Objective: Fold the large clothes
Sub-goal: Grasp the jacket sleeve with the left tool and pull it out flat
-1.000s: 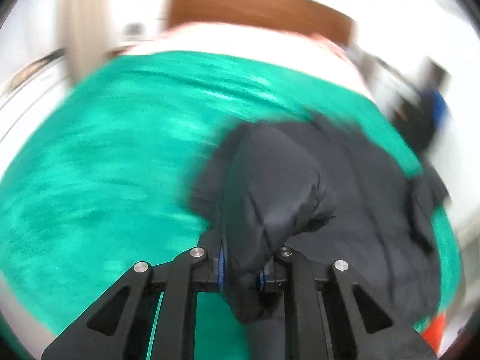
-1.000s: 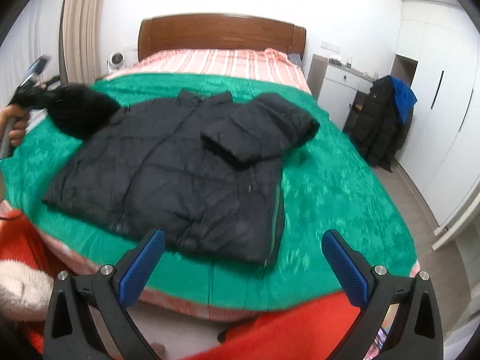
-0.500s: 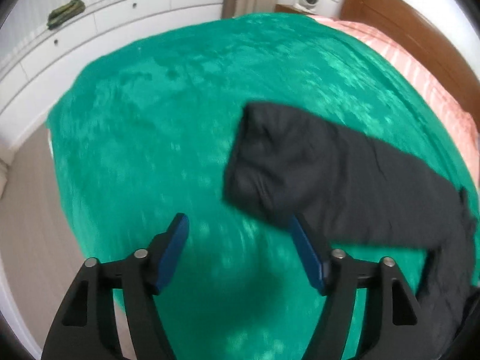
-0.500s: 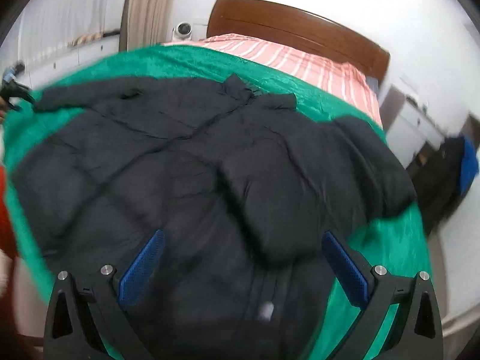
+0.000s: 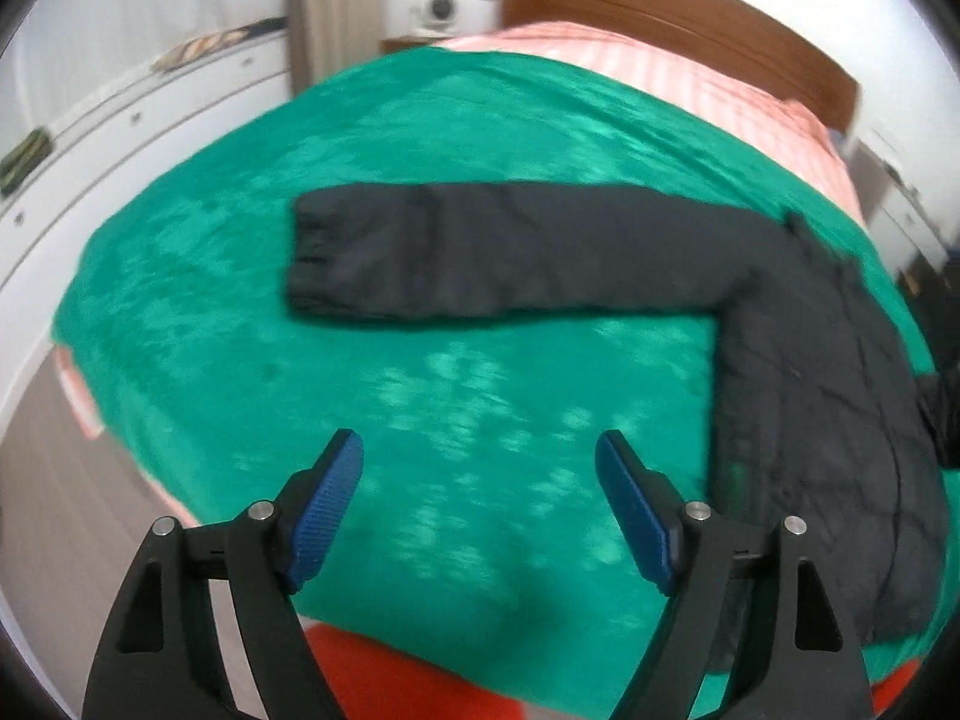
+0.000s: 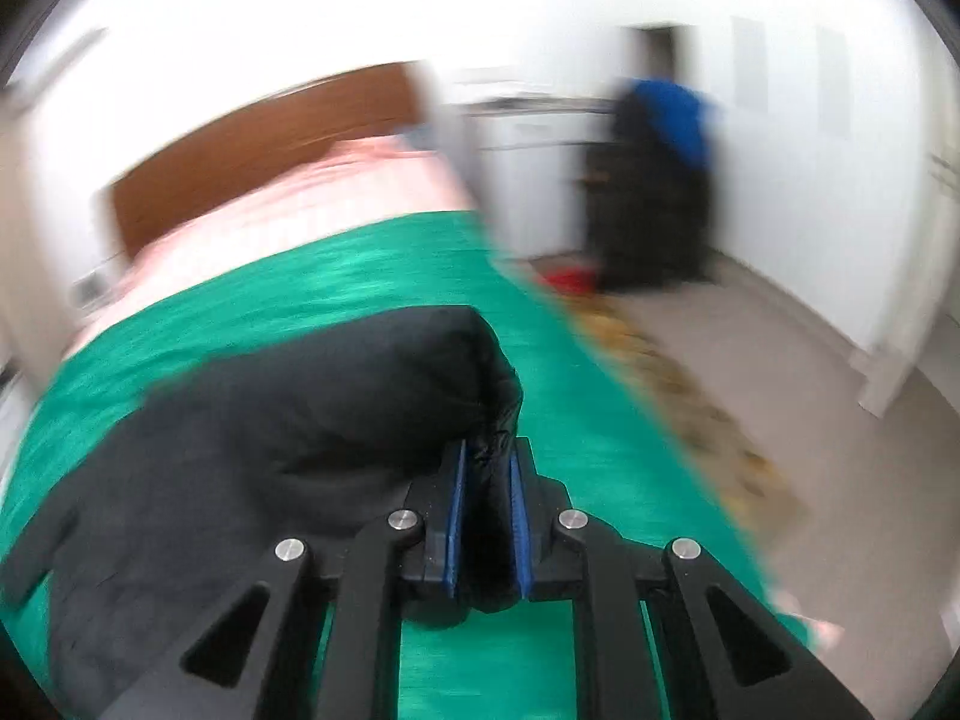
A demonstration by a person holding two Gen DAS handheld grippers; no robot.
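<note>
A black puffer jacket (image 5: 810, 420) lies on the green bedspread (image 5: 420, 408). In the left wrist view its sleeve (image 5: 492, 252) lies stretched flat to the left, cuff at the far left. My left gripper (image 5: 480, 474) is open and empty, above the green cover, nearer than the sleeve. In the right wrist view, which is blurred, my right gripper (image 6: 486, 474) is shut on a fold of the jacket's other sleeve (image 6: 336, 384), which bulges up to the left of the fingers.
A wooden headboard (image 5: 660, 18) and pink striped bedding (image 5: 630, 72) lie at the far end. White drawers (image 5: 120, 120) run along the left wall. Dark and blue clothes (image 6: 654, 180) hang by the right wall. Something red (image 5: 390, 678) lies at the bed's near edge.
My left gripper let go of the left sleeve, which now lies flat, and drew back open. My right gripper moved in from open and shut on the right sleeve.
</note>
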